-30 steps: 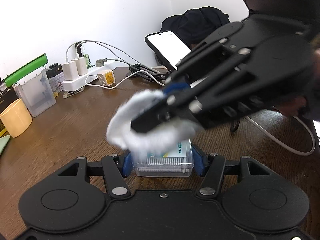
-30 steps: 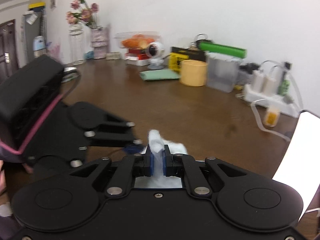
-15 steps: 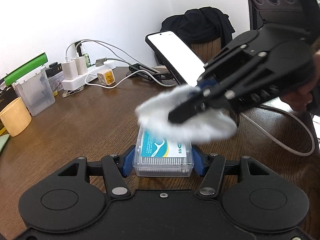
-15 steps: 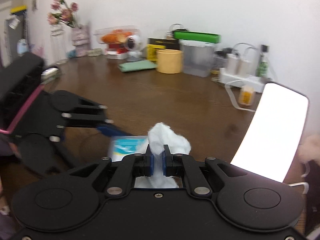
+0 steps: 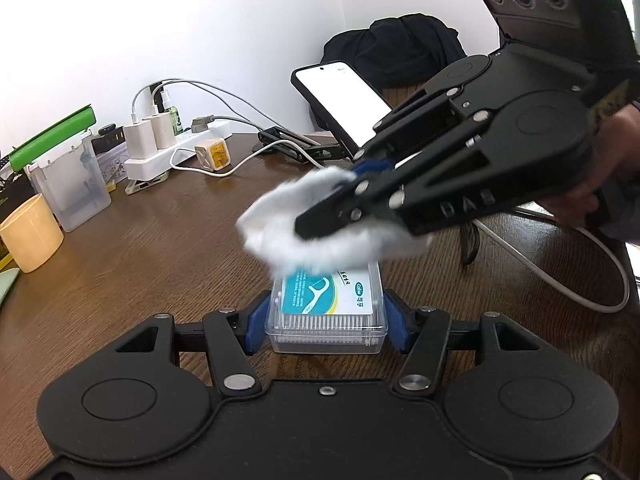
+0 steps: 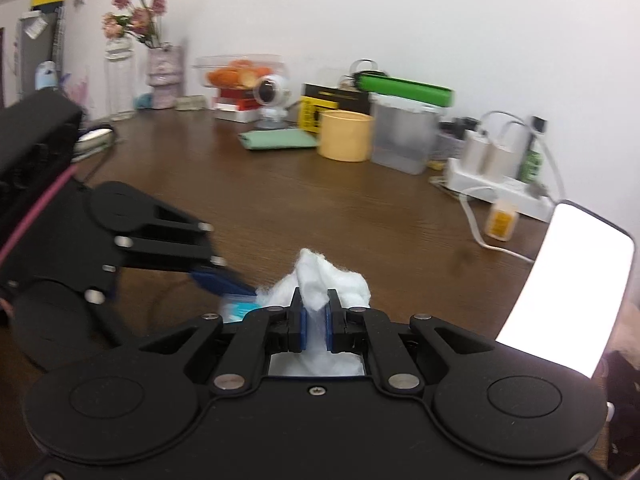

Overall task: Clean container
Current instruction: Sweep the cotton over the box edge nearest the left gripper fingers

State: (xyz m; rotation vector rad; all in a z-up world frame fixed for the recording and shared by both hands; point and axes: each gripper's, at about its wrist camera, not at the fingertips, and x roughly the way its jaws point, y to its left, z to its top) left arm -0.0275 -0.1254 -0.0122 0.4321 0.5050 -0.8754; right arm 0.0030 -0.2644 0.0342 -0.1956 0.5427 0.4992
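Gripping the clear container (image 5: 327,312), the left gripper (image 5: 326,318) shows its label; the right gripper (image 6: 314,316), clamping a cotton wad (image 6: 320,276), hides it

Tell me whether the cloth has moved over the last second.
Yes. The white cloth in the right gripper swept right across the floss-pick box, then partway back left.

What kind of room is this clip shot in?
Probably a home or office desk rather than a kitchen: a wooden table against a white wall, crowded with a power strip and chargers, a lit phone on a stand, and a vase of flowers.
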